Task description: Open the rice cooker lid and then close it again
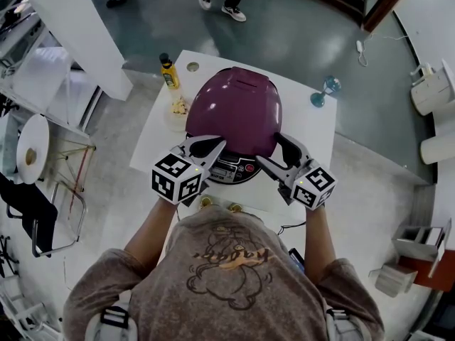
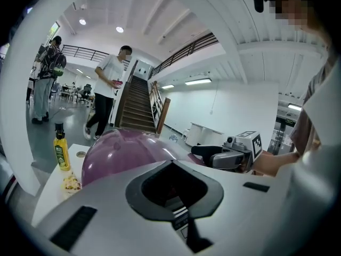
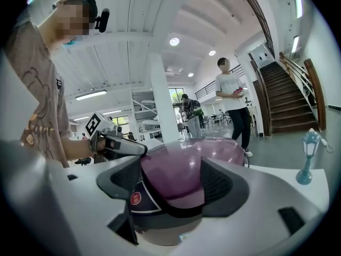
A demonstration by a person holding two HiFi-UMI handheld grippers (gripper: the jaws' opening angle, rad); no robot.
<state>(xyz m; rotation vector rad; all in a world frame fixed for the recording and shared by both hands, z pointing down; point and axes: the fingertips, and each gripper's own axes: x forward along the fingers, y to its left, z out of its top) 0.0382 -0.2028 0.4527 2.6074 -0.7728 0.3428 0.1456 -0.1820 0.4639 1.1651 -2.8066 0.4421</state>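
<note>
**Item: rice cooker lid** [image 1: 234,109], glossy purple dome, down on its cooker, which stands on a white table [image 1: 313,130].

**Left gripper** [image 1: 222,143]: the fingers [image 2: 133,195] meet at the tips, leaving only the dark-rimmed pocket behind them, and nothing is clamped. The tips lie at the front left edge of the lid, above the control panel [image 1: 231,169]; contact cannot be told. From this gripper's own view, the dome rises just beyond the tips and to their left. A strip of the panel shows through the pocket.

**Right gripper** [image 1: 269,150]: the fingers [image 3: 224,183] stand well apart and straddle the front right of the cooker. The lid's front edge and the band beneath it fill the gap between them. The dark pads lie close along the purple shell on both sides. Firm pressure cannot be confirmed.

**Markings:**
- Red round button [image 3: 137,198] just inside the right gripper's left-hand finger. It bears white characters too small to read.
- A striped label on the panel shows through the left pocket, print unreadable.
- Black-and-white square markers on each gripper's cube.
- Yellow bottle [image 1: 168,71] with a green label stands beyond the left fingertips, well apart from them, text illegible.

**Also on the table:** a blue ornament [image 1: 325,91], beyond and to the right of the right fingers.
</note>
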